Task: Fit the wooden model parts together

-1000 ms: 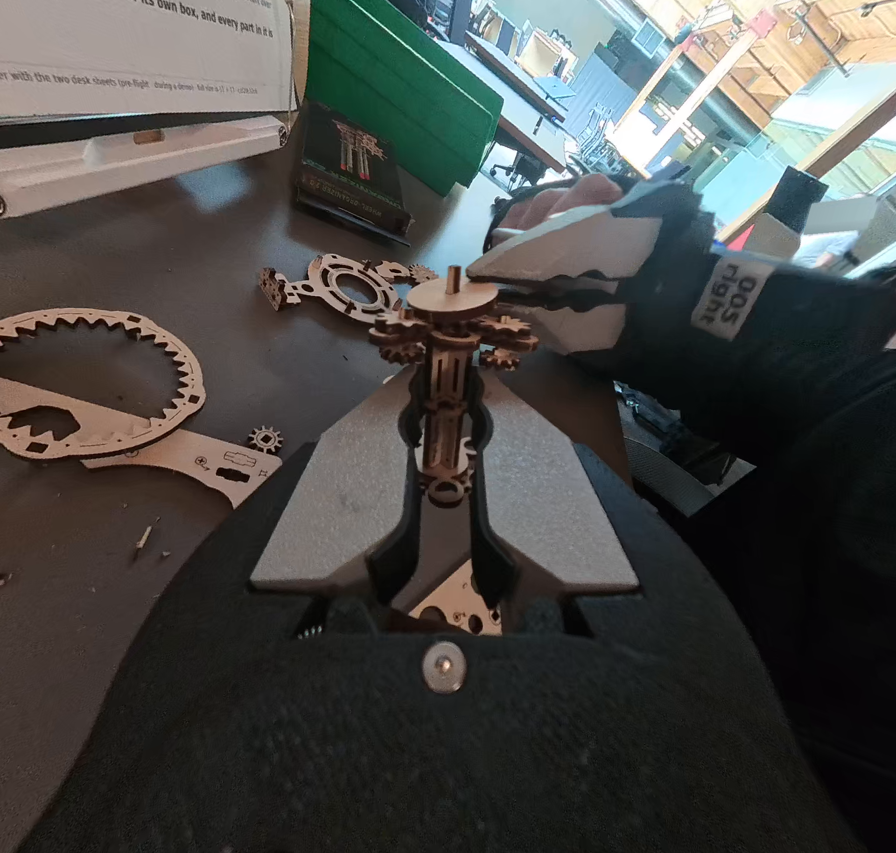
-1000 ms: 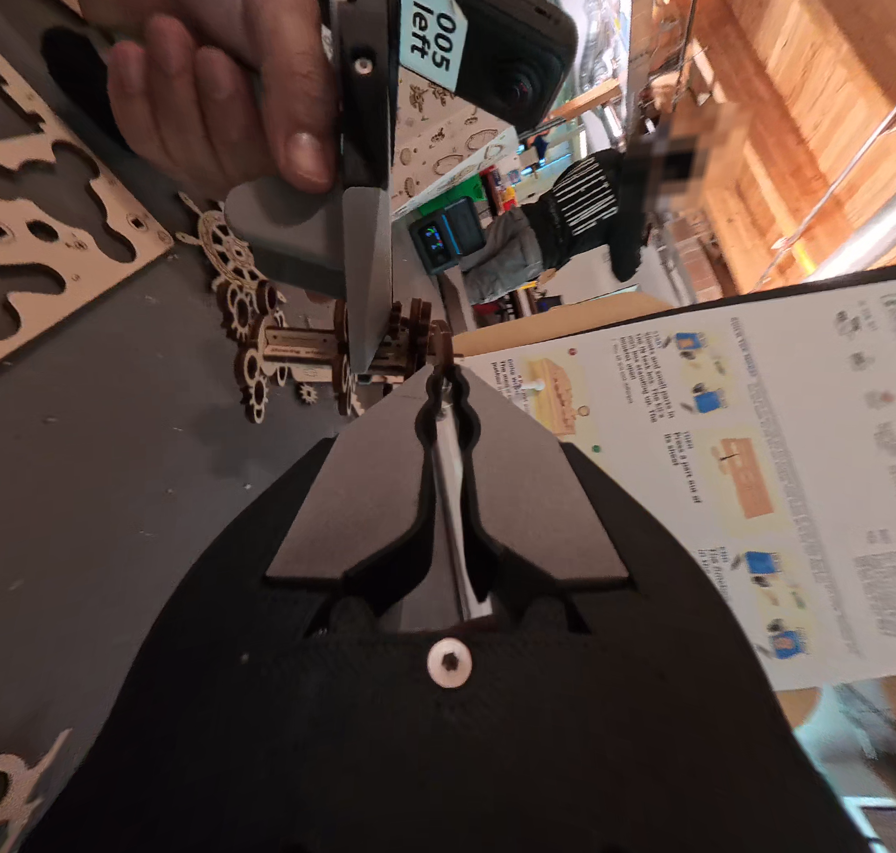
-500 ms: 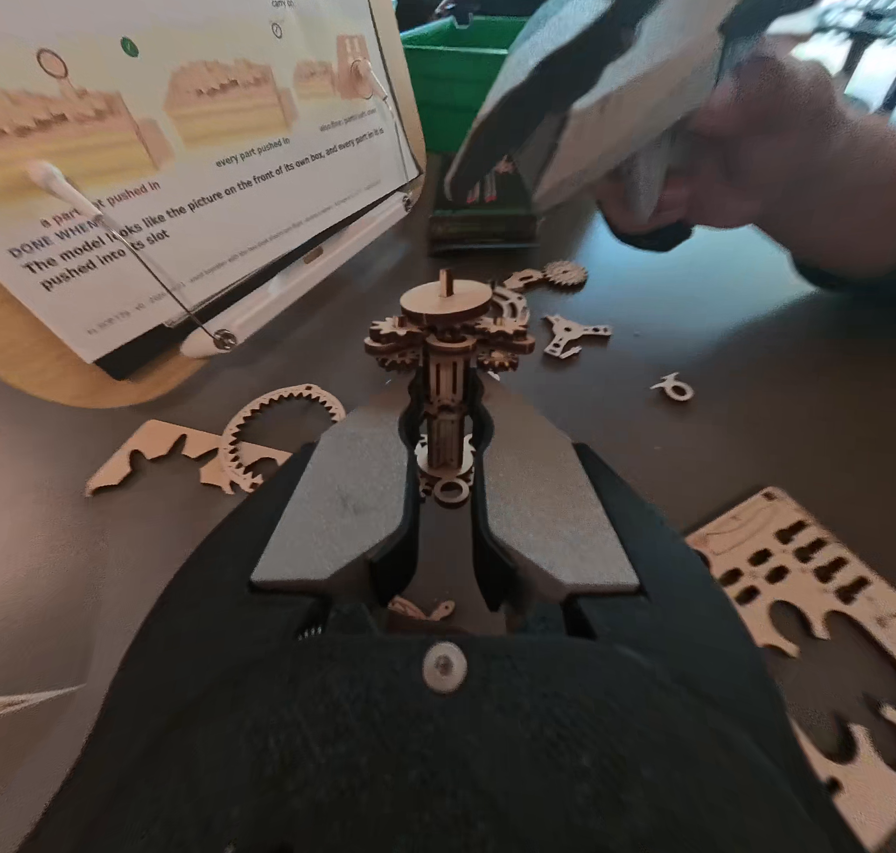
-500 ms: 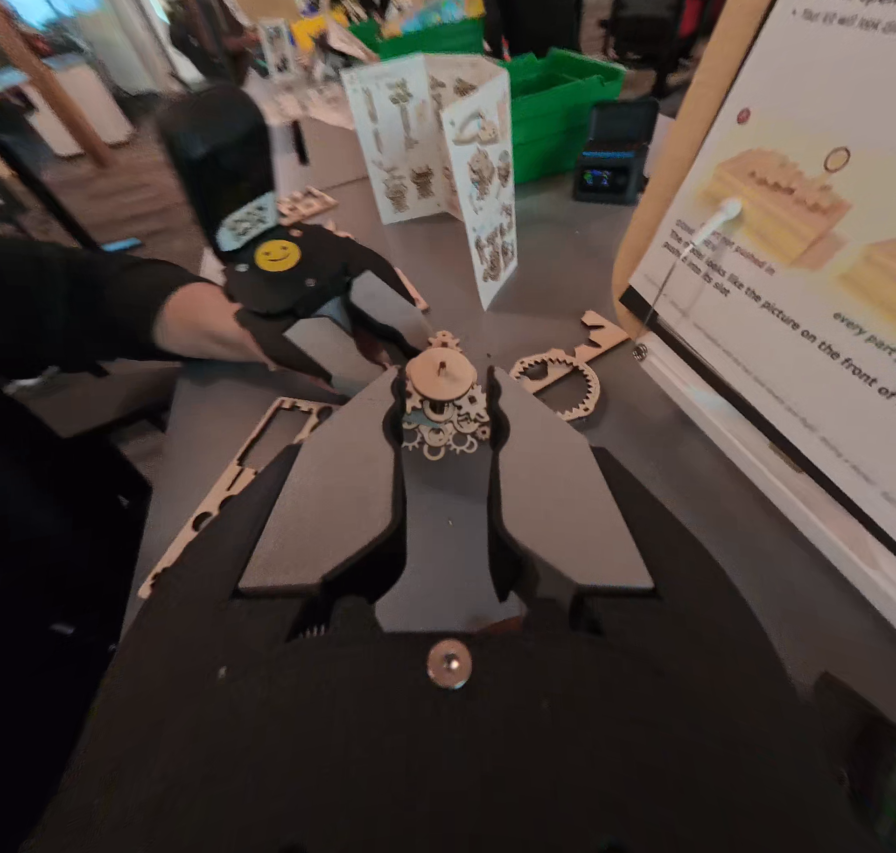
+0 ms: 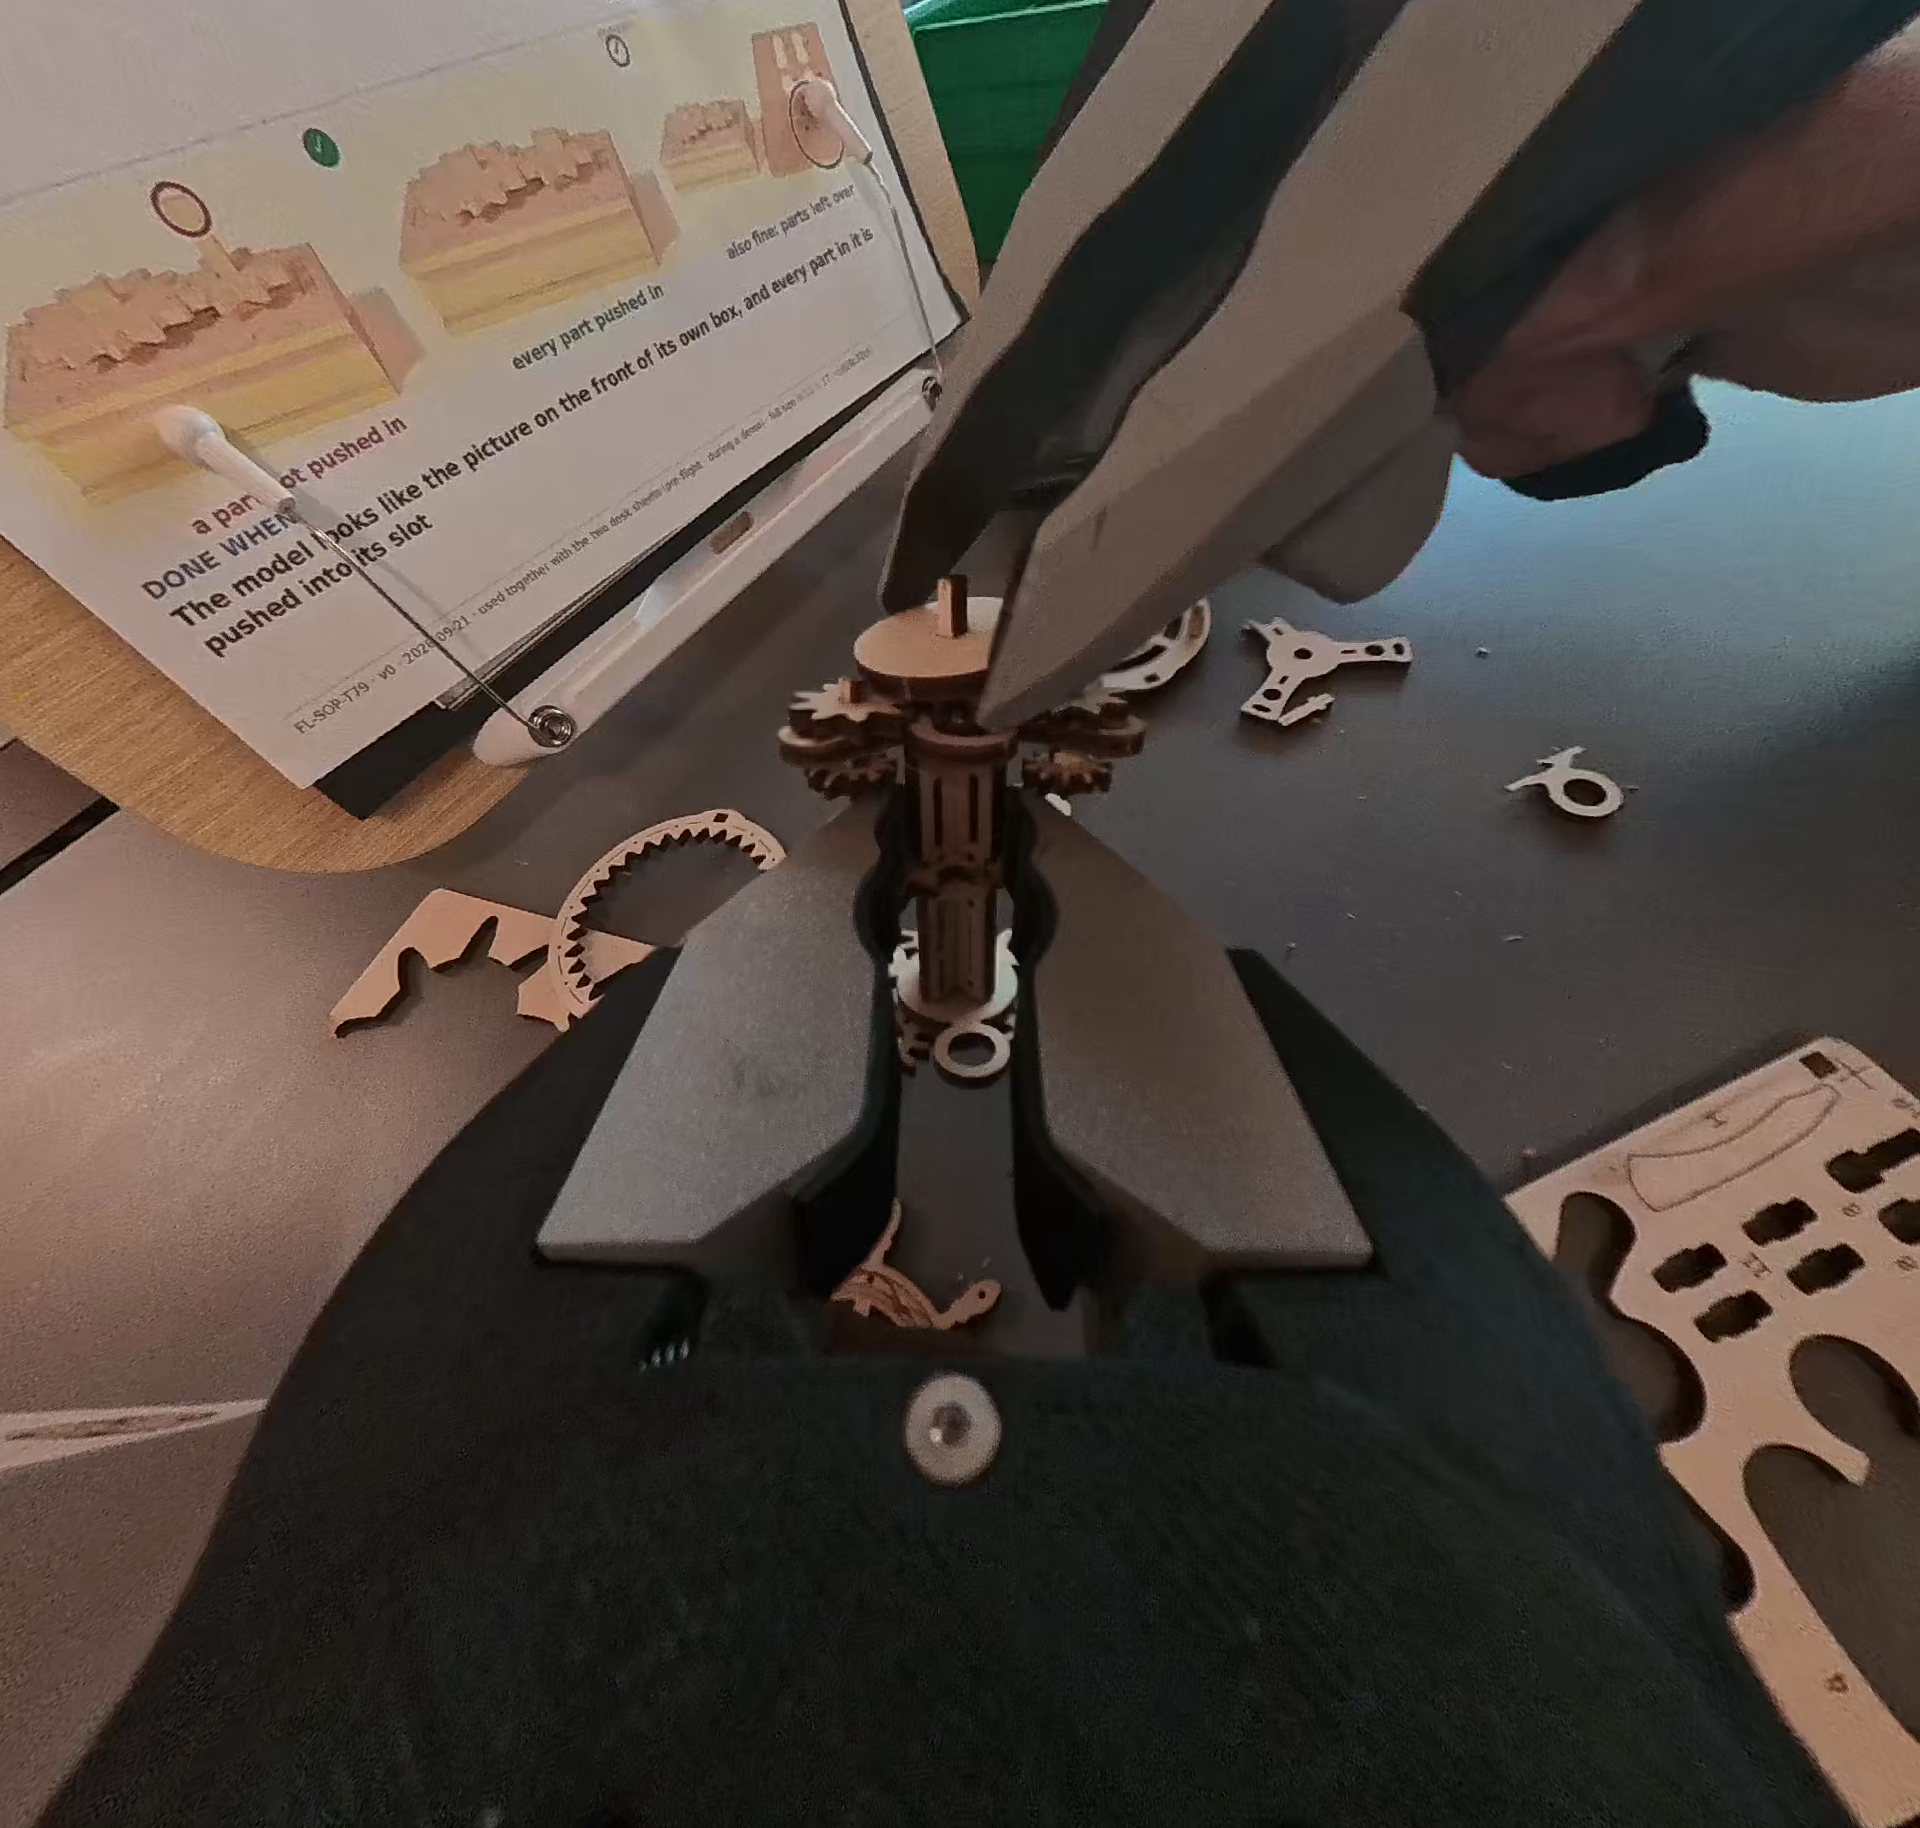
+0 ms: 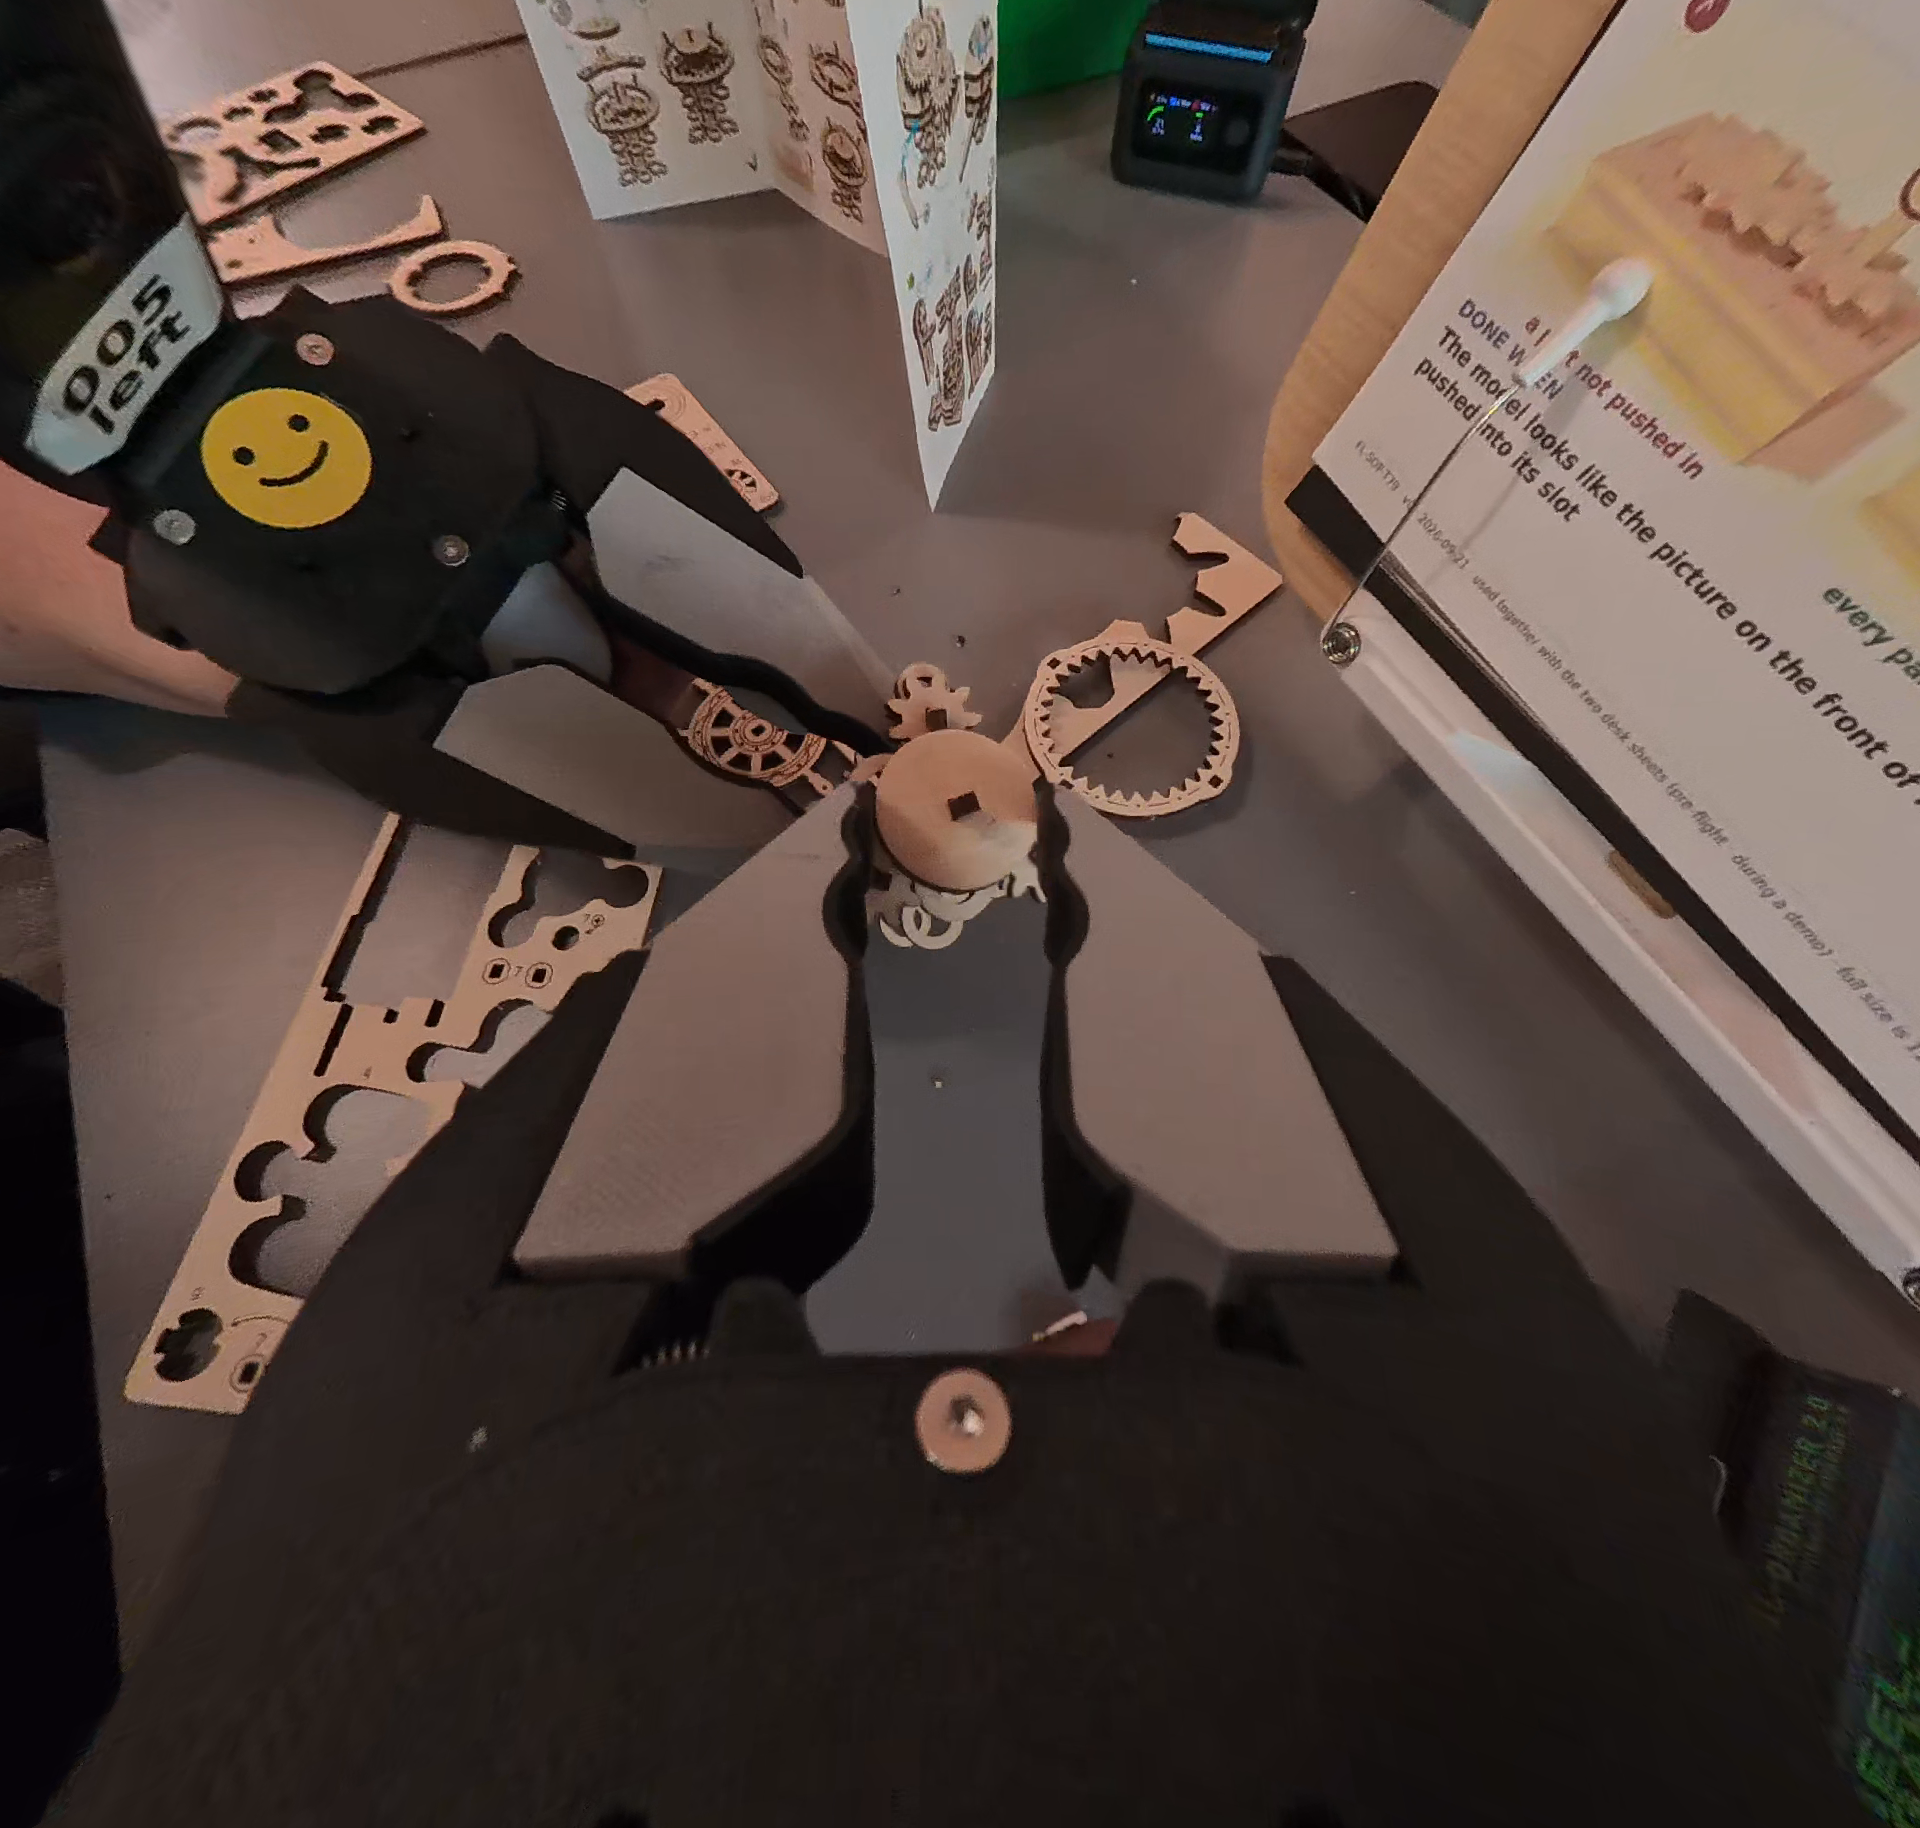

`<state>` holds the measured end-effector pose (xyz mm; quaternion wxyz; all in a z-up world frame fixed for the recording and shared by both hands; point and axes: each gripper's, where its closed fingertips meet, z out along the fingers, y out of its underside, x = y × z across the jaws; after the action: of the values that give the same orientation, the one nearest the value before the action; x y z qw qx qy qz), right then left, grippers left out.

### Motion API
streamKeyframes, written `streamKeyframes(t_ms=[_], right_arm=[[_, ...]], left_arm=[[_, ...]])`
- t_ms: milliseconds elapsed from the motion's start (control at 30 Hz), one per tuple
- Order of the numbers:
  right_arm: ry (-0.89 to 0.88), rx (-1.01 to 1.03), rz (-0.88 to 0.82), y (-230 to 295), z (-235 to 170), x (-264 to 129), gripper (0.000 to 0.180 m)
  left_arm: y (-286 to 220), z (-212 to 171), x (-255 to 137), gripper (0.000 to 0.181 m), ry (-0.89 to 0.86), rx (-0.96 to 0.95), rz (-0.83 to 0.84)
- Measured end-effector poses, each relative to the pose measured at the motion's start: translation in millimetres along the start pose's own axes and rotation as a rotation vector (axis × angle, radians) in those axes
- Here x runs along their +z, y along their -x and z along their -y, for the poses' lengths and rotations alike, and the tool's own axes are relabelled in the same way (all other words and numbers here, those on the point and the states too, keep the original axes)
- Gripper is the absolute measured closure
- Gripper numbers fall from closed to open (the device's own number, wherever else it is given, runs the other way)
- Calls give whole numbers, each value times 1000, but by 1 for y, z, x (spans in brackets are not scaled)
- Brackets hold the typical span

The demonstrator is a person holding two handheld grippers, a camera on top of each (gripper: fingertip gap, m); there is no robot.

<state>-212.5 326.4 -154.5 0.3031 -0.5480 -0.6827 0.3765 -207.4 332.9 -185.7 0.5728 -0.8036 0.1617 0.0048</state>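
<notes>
Pale plywood scraps litter the dark table [image 5: 1558, 947]: a toothed ring [image 5: 665, 885] lies to the left, a three-armed piece [image 5: 1320, 661] and a small loop [image 5: 1574, 789] far right, a punched-out sheet [image 5: 1766, 1311] near right. A propped instruction board [image 5: 416, 324] stands far left, with a green bin [image 5: 997, 85] behind it. In the right wrist view a folded booklet [image 6: 831, 116] and a small device with a screen [image 6: 1205, 116] stand at the far side.

The model [image 5: 951, 802], a slotted column with gears and a round disc on top, stands upright on the table. The left gripper [image 5: 951, 911] is clamped on its column. The right gripper [image 6: 951, 843] comes down from above, its fingers parted and straddling the disc; in the left wrist view one fingertip [image 5: 1023, 677] touches the disc's rim.

The model's foot is partly hidden between the left fingers, and the gears under the disc are hard to tell apart.
</notes>
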Motion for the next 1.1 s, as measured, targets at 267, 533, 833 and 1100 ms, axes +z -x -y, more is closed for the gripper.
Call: streamKeyframes(t_ms=[267, 533, 833, 1100], right_arm=[[-24, 72, 39, -2, -1, 8, 152], [-89, 278, 324, 1, 0, -3, 154], [-187, 231, 232, -31, 14, -44, 154], [3, 171, 235, 0, -10, 4, 143]], left_arm=[[2, -5, 3, 167, 42, 55, 46], [-5, 1, -1, 167, -6, -11, -40], [-1, -1, 0, 166, -5, 27, -39], [-3, -4, 1, 166, 10, 134, -13]])
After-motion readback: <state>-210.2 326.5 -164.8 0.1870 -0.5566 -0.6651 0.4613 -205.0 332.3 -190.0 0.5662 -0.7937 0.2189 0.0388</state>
